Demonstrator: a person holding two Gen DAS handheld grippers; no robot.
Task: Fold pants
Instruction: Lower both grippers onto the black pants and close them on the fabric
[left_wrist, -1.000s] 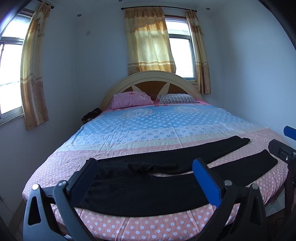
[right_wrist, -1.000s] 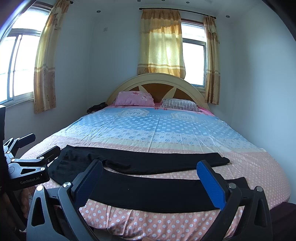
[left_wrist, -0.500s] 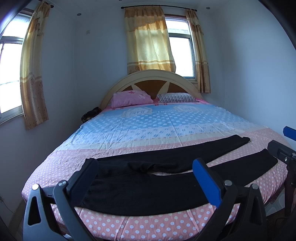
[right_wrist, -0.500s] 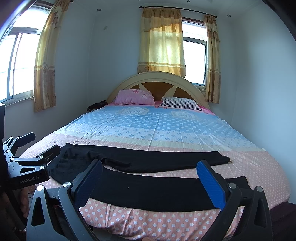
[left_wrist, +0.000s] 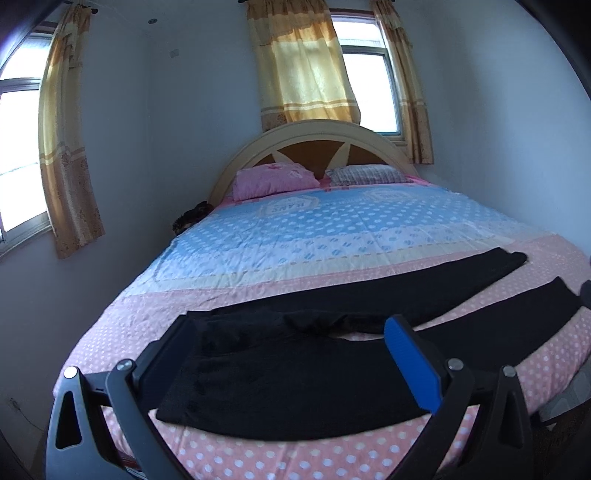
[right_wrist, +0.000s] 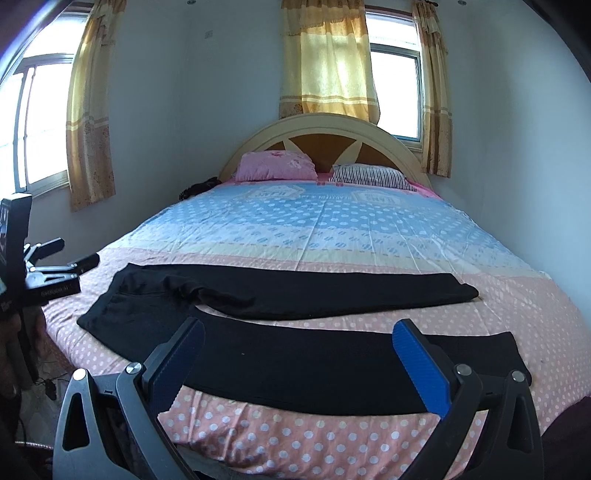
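Black pants (left_wrist: 295, 373) lie flat across the foot of the bed, waistband to the left and the two legs spread apart to the right; they also show in the right wrist view (right_wrist: 295, 354). My left gripper (left_wrist: 291, 354) is open and empty, above the waist end. My right gripper (right_wrist: 299, 354) is open and empty, above the near leg. The left gripper also shows at the left edge of the right wrist view (right_wrist: 70, 260).
The bed (left_wrist: 332, 236) has a pink and blue dotted sheet, with a pink pillow (left_wrist: 273, 179) and a striped pillow (left_wrist: 365, 173) at the headboard. A dark bundle (left_wrist: 190, 218) sits at its far left side. Walls and curtained windows close in around it.
Both grippers have moved forward and lower towards the pants, which now look larger. The pants have not moved.
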